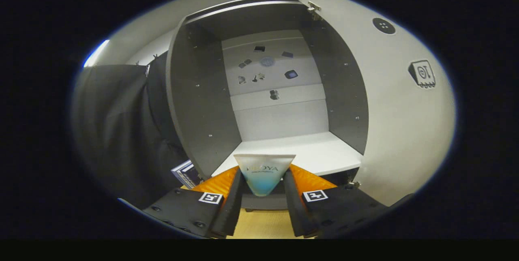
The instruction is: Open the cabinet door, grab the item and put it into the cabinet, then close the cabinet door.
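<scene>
My gripper (263, 188) is shut on a white and blue tube (264, 174), which stands up between the two fingers with its wide flat end on top. Just beyond the fingers is the cabinet (202, 103), open, with dark side walls and a white floor shelf (308, 151). Its pale door (397, 103) is swung wide to the right. The tube is held at the front edge of the shelf, a little above it. Several small stickers (267, 61) mark the cabinet's white back wall.
Black cloth (117, 131) hangs to the left of the cabinet. A dark box with white stripes (185, 173) lies low beside the cabinet's left wall. A wooden tabletop (263, 222) shows below the fingers. A hinge (313, 9) sits at the door's top.
</scene>
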